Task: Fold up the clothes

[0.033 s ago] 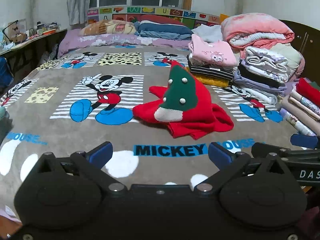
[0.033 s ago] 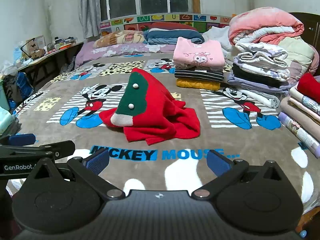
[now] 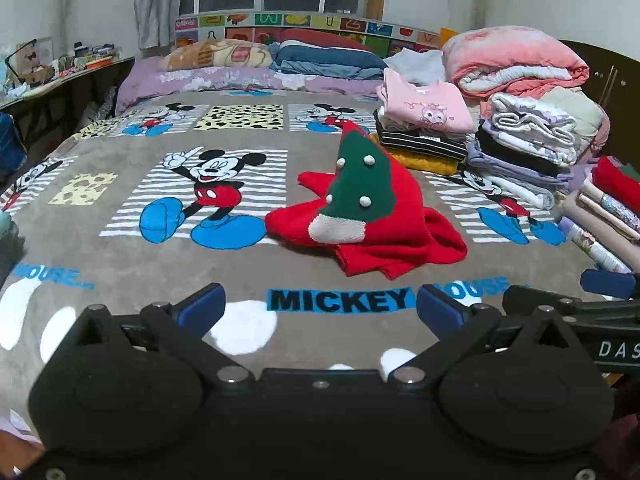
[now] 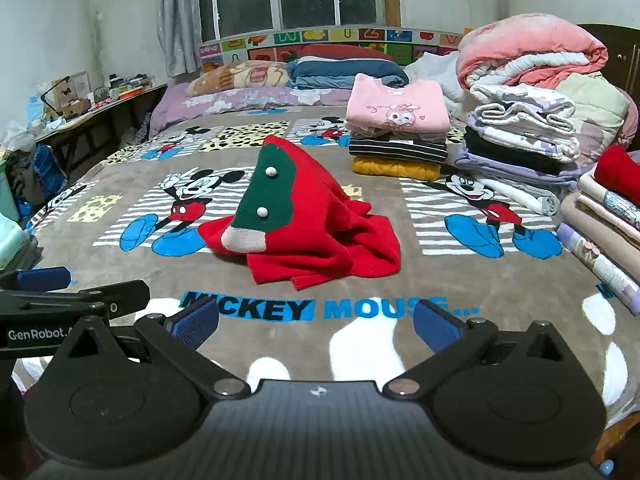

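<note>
A: Grippers?
B: Left gripper (image 3: 320,308) was spread wide, nothing between the pads, low over the near edge of the blanket (image 3: 120,280). Right gripper (image 4: 316,320) same: spread wide, nothing held, just beside the left one. Neither touched any cloth.

A: Where was the sweater?
B: Red sweater (image 3: 400,220) sat crumpled mid-bed, just past the "MICKEY" lettering (image 3: 340,300), well apart from both grippers. Unfolded.

A: Which way did it lie?
B: It was bunched into a peak. The green tree patch (image 3: 360,184) stood up with its tip toward the headboard (image 3: 320,24) and its white base (image 3: 338,230) toward the grippers. The lower folds spread left-right across the bed. Couldn't tell where the collar or sleeves were.

A: Any bins or baskets?
B: None seen. Folded clothes were stacked on the blanket. Pink top (image 3: 428,106) lay on a striped and a yellow piece, right of and behind the sweater. Further right was a stack of pale linens (image 3: 528,136), with a pink quilt (image 3: 512,60) behind it. Pillows (image 3: 224,54) lay at the far end.
</note>
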The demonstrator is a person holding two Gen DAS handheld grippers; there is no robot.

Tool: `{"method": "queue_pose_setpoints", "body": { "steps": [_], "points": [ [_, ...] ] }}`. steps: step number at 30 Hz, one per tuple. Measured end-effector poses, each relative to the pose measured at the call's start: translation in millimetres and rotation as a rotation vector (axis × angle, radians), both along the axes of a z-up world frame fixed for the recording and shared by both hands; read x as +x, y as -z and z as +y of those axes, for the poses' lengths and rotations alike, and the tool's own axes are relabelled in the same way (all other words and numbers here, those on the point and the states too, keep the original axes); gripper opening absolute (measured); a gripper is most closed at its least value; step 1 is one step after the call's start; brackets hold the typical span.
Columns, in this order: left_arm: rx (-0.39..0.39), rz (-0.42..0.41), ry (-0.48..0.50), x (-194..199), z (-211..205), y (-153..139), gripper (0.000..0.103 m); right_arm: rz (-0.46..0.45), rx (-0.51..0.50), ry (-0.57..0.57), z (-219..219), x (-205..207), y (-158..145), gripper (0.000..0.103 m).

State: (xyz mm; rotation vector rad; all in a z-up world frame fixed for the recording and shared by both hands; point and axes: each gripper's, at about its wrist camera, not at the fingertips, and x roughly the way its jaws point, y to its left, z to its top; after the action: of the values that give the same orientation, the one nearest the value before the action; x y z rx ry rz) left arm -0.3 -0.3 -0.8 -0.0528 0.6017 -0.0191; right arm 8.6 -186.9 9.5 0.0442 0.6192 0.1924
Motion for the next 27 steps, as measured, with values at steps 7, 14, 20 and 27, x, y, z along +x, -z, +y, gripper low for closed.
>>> {"method": "queue_pose_setpoints", "body": {
  "steps": [7, 14, 20, 27],
  "points": [
    [-0.028, 0.022, 0.003, 2.5, 2.6, -0.7, 0.103, 0.003, 0.019, -0.001, -1.3, -1.5, -1.4, 0.103],
    [-0.024, 0.019, -0.001, 0.1, 2.2, 0.7, 0.103, 0.004, 0.016, -0.001, 0.6, -0.6, 1.0, 0.103],
    [-0.023, 0.020, -0.001, -0.2, 2.9, 0.2, 0.103, 0.001, 0.012, -0.003, 2.6, -2.3, -0.5, 0.103],
    [-0.025, 0.022, -0.002, -1.6, 4.6, 0.5, 0.103, -0.001, 0.007, -0.008, 5.0, -4.1, -1.1, 0.103]
  ]
}}
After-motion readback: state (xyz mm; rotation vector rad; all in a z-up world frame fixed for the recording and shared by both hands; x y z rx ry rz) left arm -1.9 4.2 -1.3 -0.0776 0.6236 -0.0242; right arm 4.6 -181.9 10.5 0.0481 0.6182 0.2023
